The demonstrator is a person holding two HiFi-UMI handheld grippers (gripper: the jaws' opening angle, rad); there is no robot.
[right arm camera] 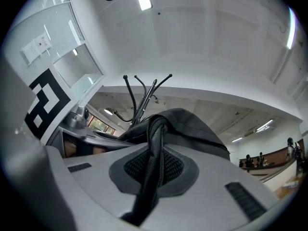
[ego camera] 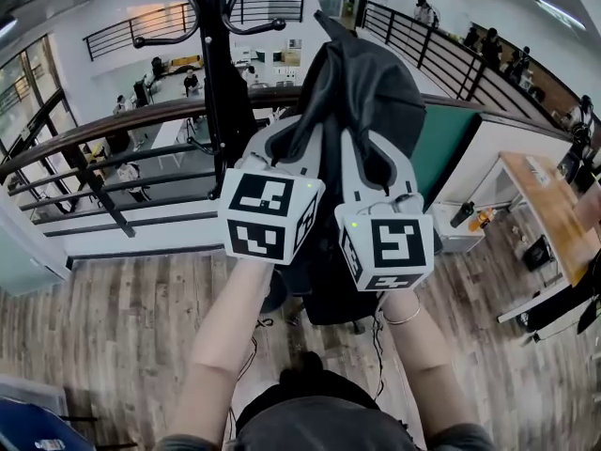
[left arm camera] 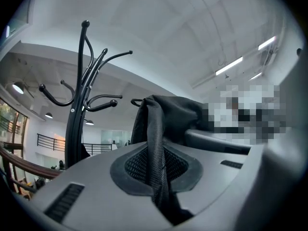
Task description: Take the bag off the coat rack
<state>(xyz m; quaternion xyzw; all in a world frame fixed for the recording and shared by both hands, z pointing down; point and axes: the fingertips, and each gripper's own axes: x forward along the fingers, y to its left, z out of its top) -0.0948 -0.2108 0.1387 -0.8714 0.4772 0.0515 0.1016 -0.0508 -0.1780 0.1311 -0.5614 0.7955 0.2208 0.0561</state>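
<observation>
A black bag is held up in front of me, right of the black coat rack. My left gripper is shut on one of the bag's shoulder straps, and my right gripper is shut on the other strap. In the left gripper view the bag bulges just past the jaws, and the coat rack stands apart at the left with its curved hooks bare. The right gripper view has the bag over the jaws and the coat rack behind it.
A wooden handrail with black bars runs behind the rack, with a lower floor beyond it. A green panel and a wooden desk stand at the right. Several people are on the far walkway. Wood floor lies below.
</observation>
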